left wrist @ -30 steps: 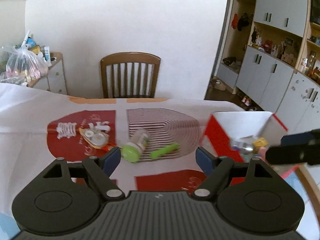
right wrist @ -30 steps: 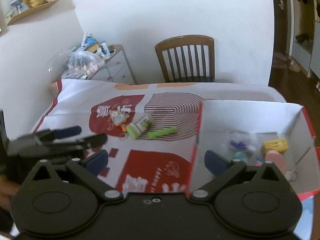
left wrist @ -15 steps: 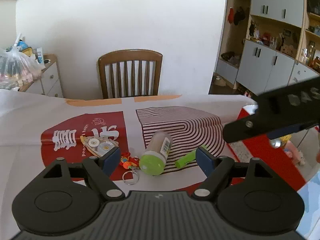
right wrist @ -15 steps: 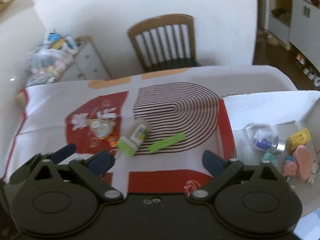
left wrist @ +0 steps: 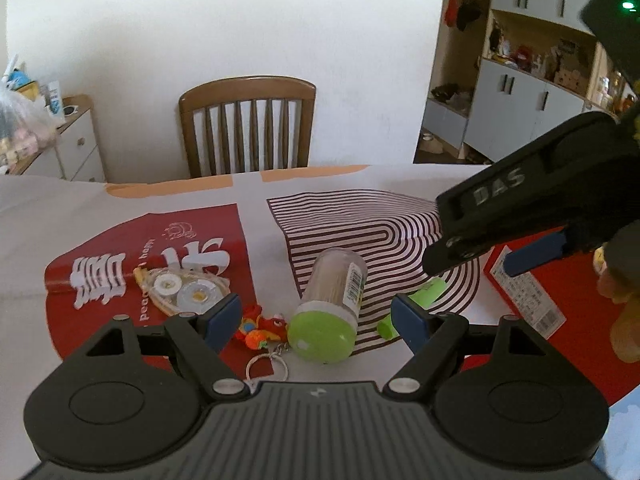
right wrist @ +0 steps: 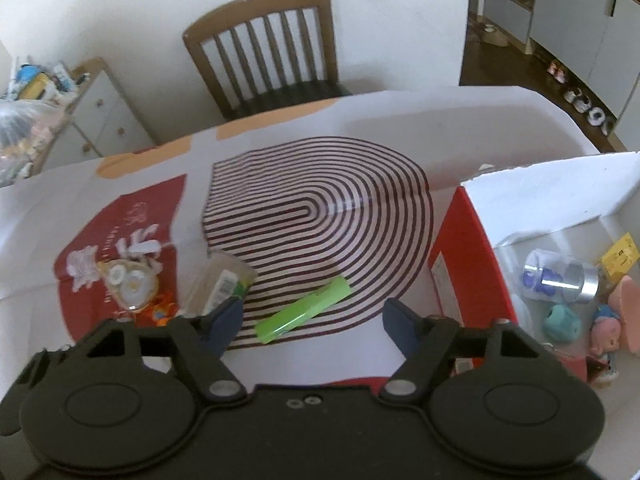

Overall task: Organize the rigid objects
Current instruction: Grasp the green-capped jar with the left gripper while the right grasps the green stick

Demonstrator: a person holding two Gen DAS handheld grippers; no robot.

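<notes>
- Your left gripper [left wrist: 316, 318] hovers low over the desk [left wrist: 24, 216] with its jaws spread wide and nothing between them.
- The clear cylindrical jar with a lime-green lid [left wrist: 329, 308] lies on its side right in front of that gap, lid end toward you, a little right of centre.
- The orange and red toy keychain with a metal ring [left wrist: 262, 326] sits just beside the jar's lid, near your left gripper's left blue pad [left wrist: 222, 316].
- The clear teardrop-shaped correction-tape dispenser [left wrist: 182, 290] lies farther left on the red patch of the printed cloth [left wrist: 168, 236], ahead of the left pad.
- The flat lime-green plastic stick [right wrist: 304, 309] rests on the striped patch, between your right gripper's open jaws and slightly ahead of them, apart from both pads.
- Your right gripper [right wrist: 312, 320] is likewise wide and holds nothing; in the left wrist view it hangs above the stick.
- The red cardboard box with a white inside [right wrist: 456, 240] stands to the right of the stick, just beside the right pad [right wrist: 400, 322].
- Inside the box lie a clear cup with a silver base [right wrist: 560, 276], a small yellow box [right wrist: 620, 254], a teal piece [right wrist: 564, 322] and a pink doll figure [right wrist: 612, 332].
</notes>
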